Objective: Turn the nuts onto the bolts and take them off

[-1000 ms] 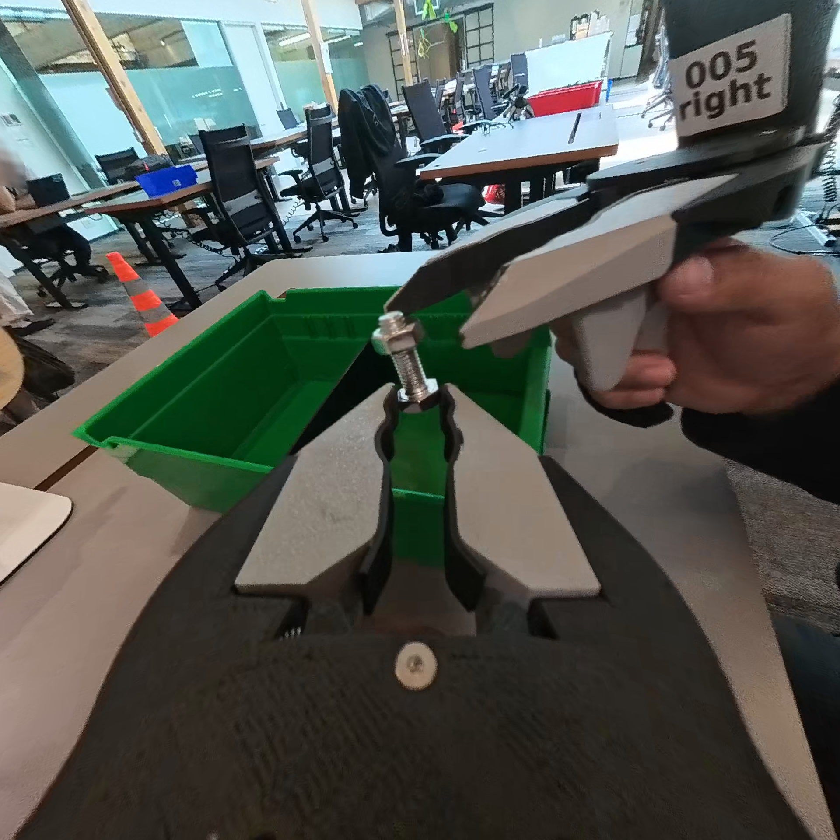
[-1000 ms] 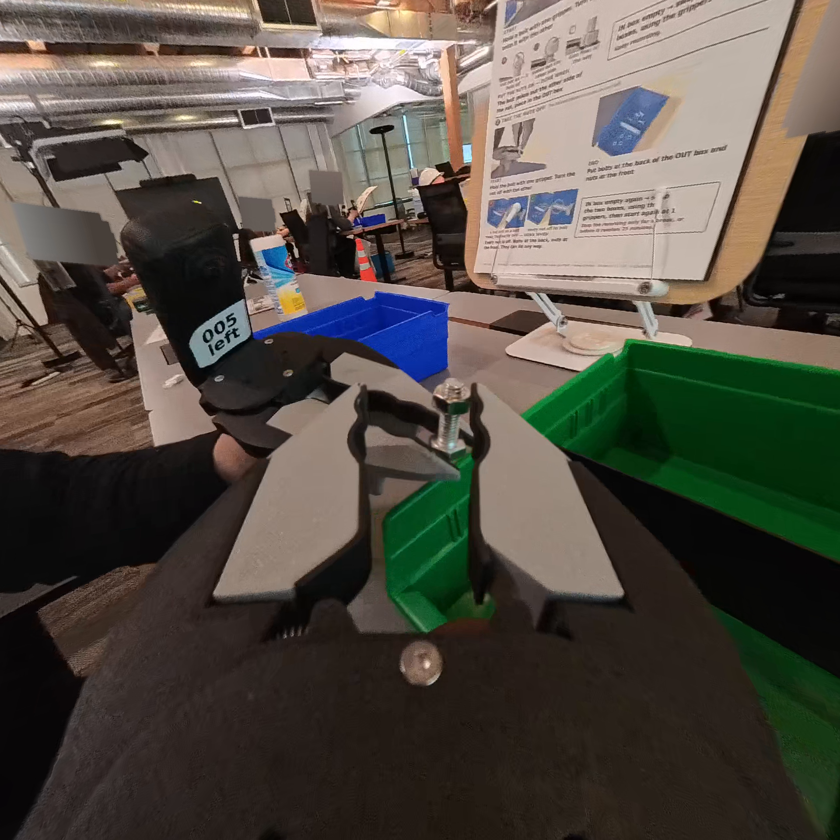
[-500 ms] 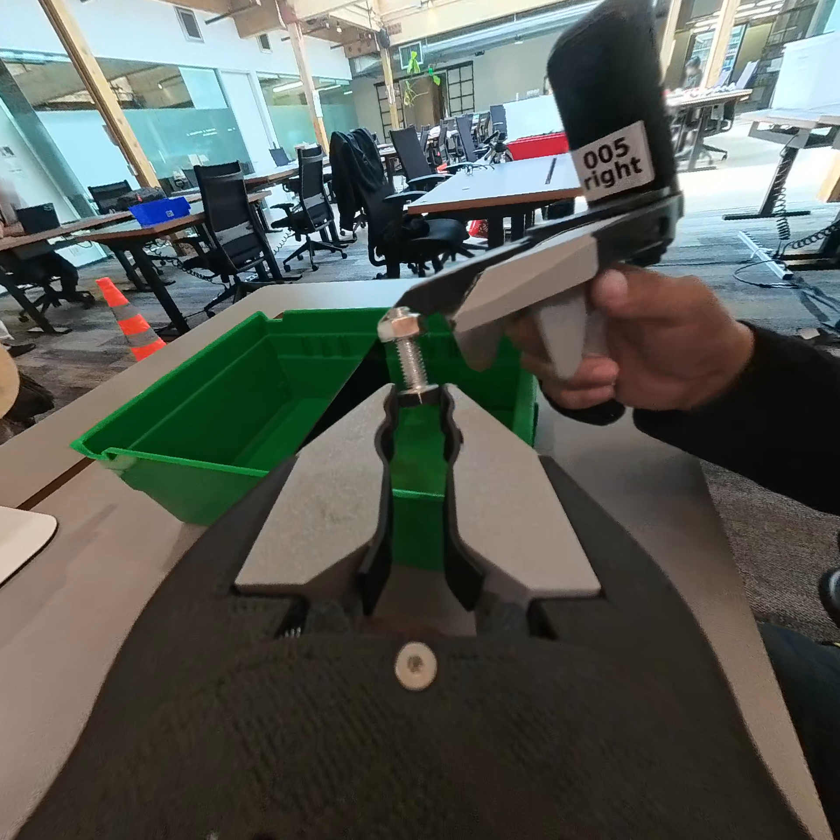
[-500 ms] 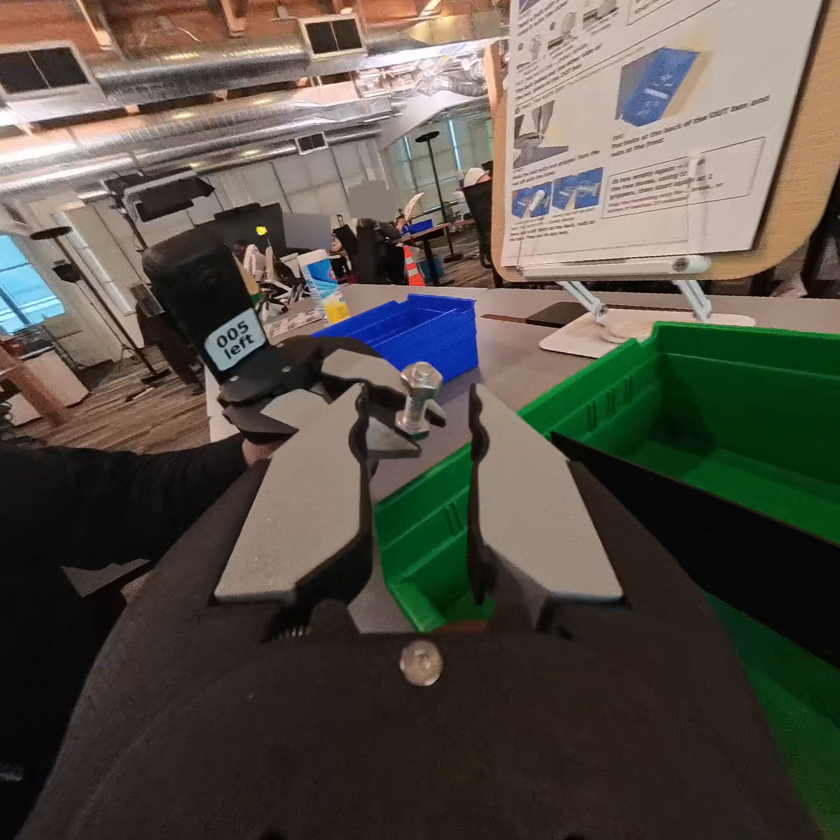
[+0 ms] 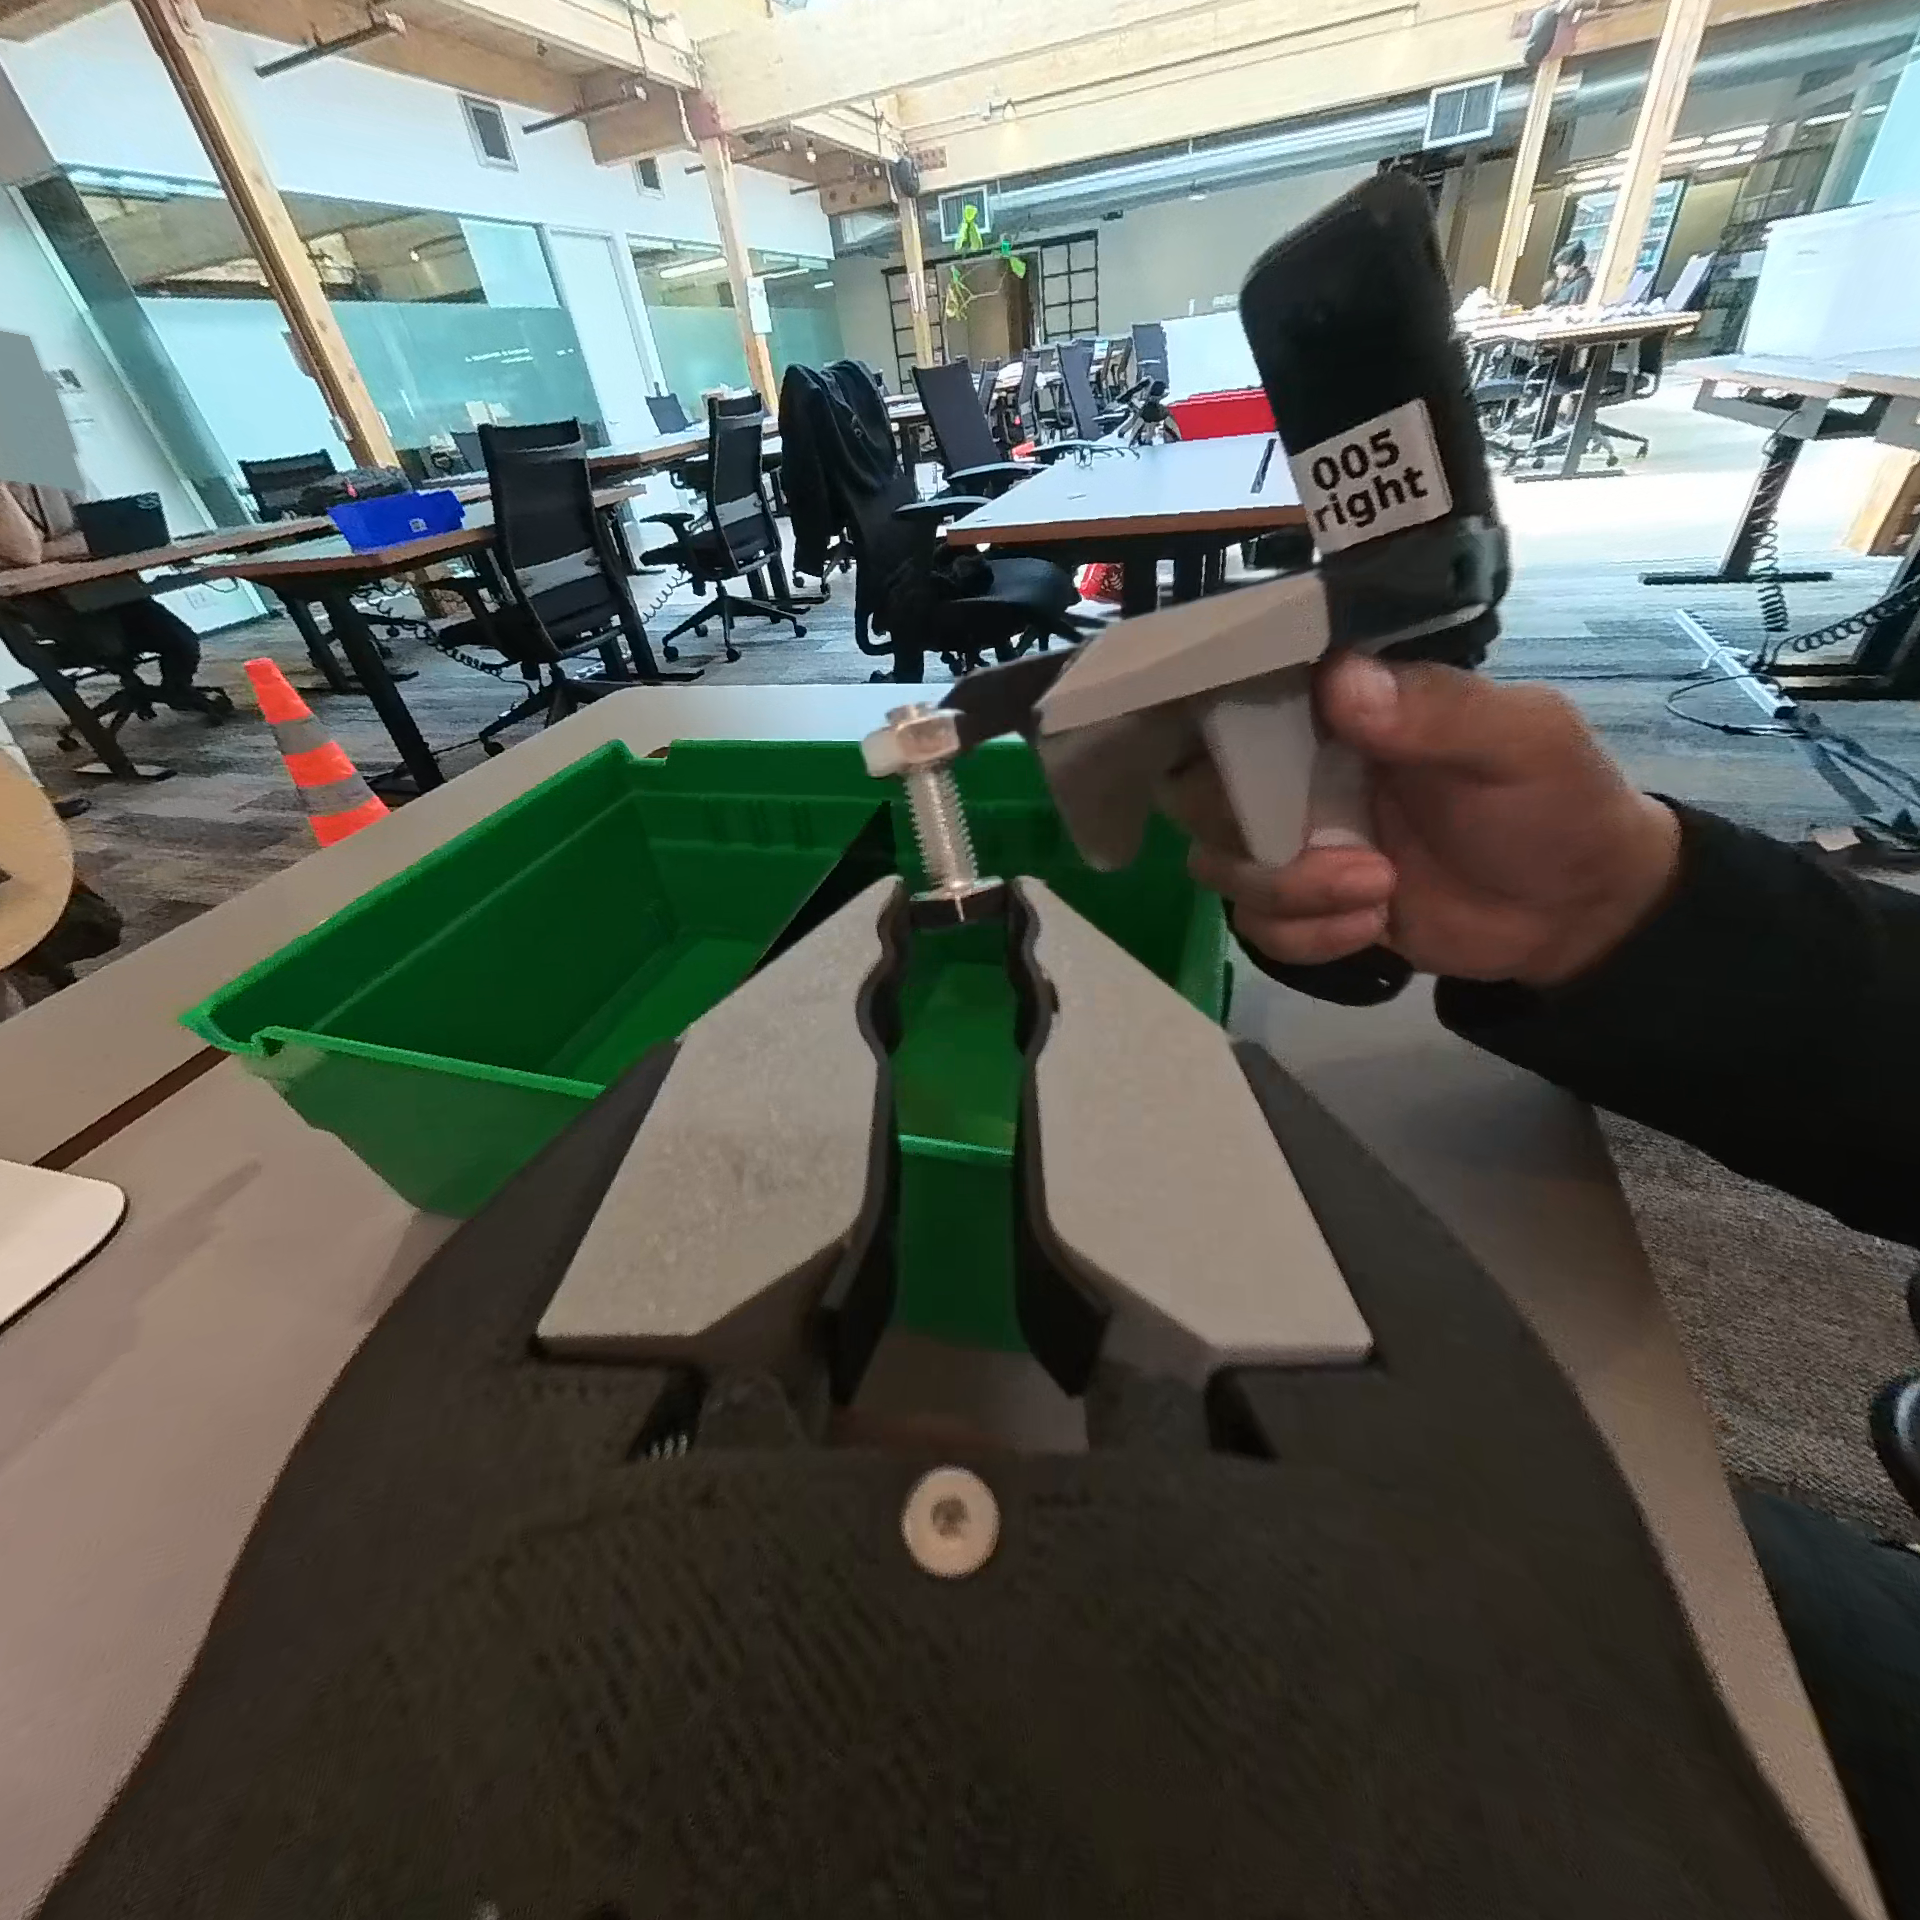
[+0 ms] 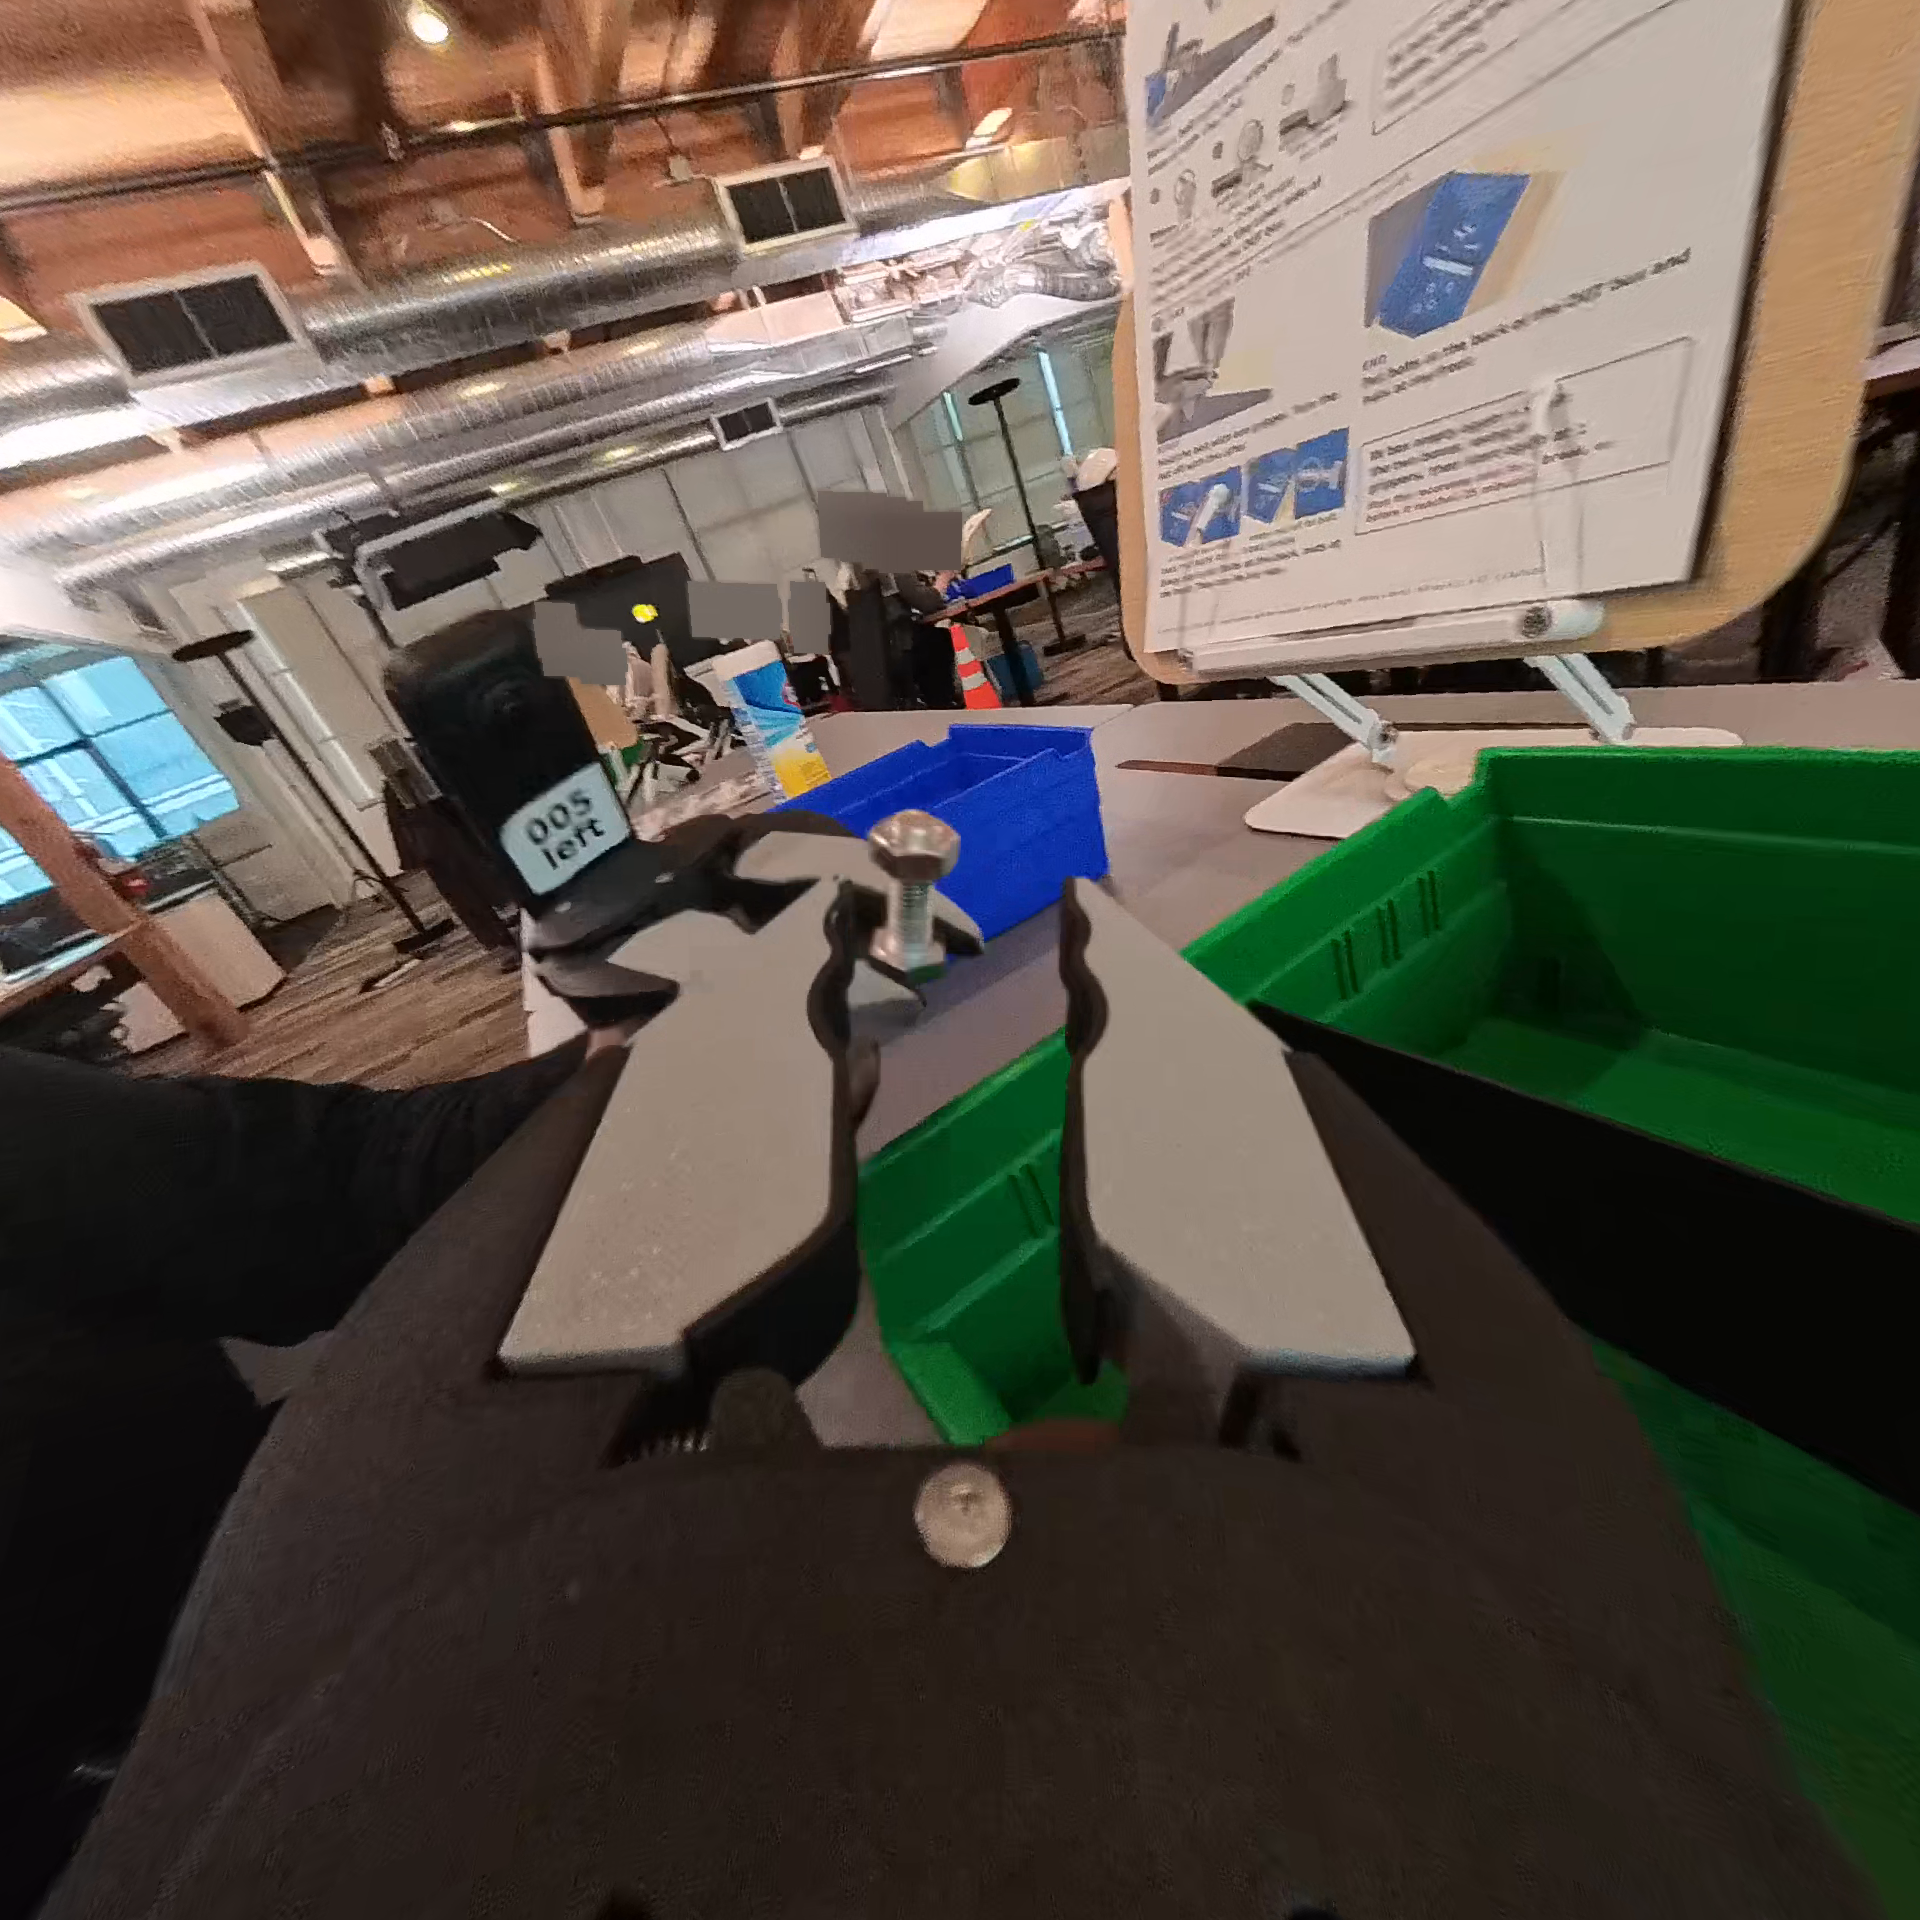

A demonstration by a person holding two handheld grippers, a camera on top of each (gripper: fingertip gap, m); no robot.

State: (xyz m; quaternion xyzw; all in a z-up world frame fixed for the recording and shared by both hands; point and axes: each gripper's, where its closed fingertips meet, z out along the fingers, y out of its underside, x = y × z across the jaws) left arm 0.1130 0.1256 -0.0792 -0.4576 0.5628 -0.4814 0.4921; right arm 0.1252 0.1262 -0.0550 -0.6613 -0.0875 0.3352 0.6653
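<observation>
Jaws clamped at their tips: in the left wrist view, we are seeing the left gripper pinching the lower end of a silver bolt, which is standing nearly upright above the green bin on the grey table. The right gripper, held in a hand, is reaching in with its tips beside the hex head. In the right wrist view, we are finding the right gripper with its jaws apart and nothing between them; the bolt is sitting beyond its left finger, pinched in the left gripper. A blue bin is lying behind.
</observation>
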